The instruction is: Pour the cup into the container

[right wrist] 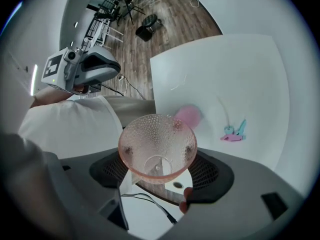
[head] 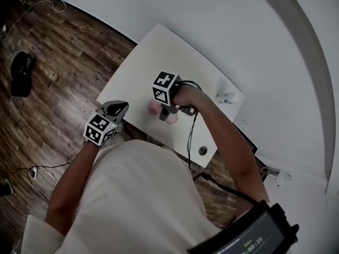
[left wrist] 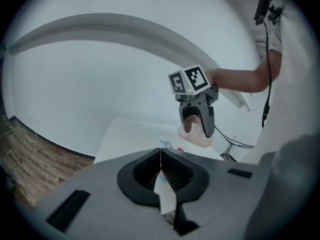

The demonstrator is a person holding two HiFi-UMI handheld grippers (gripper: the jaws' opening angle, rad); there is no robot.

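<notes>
A clear pink dimpled cup [right wrist: 157,149] sits between the jaws of my right gripper [right wrist: 157,160], which is shut on it. I look straight into its mouth and see nothing inside. In the head view that gripper [head: 168,114] holds the cup [head: 171,118] over the near part of the white table [head: 159,52]. A blurred pink round thing [right wrist: 188,115] lies on the table just beyond, also seen from the head as the pink round thing [head: 154,107]. My left gripper [left wrist: 161,171] is shut on nothing and hangs off the table's left edge [head: 116,111].
A small pink and teal object [right wrist: 235,133] lies on the table. A small white bottle [head: 228,97] stands at the far right corner. A cable hole [head: 203,151] is near the front edge. A black object [head: 21,73] lies on the wooden floor.
</notes>
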